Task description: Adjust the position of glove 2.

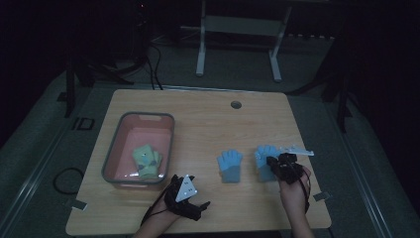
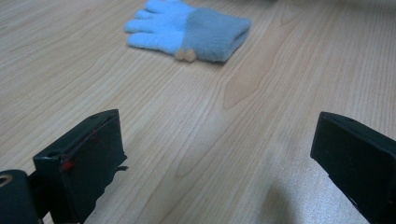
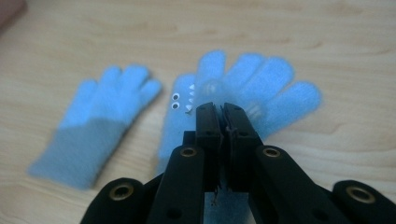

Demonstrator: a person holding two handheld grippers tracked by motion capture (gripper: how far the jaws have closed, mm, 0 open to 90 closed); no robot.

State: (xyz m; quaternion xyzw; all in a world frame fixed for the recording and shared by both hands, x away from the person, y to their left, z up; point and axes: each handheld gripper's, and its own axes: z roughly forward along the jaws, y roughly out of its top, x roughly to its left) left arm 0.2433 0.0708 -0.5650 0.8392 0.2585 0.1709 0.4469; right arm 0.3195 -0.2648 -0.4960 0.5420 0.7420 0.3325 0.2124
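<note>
Blue glove (image 3: pixel 243 93) under right tongs (image 3: pixel 222 108) pressed together, left tongs (image 2: pixel 217 154) wide apart over bare table (image 2: pixel 261 93).

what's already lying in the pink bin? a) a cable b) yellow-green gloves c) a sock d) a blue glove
b: in the high view the pink bin holds yellow-green gloves, while both blue gloves lie out on the table.

Two gloves (image 1: pixel 230 165) (image 1: pixel 263 157) lie side by side right of centre; a bin (image 1: pixel 168 130) (holding folded gloves (image 1: pixel 146 160)) sits left on the table (image 1: pixel 208 119).
</note>
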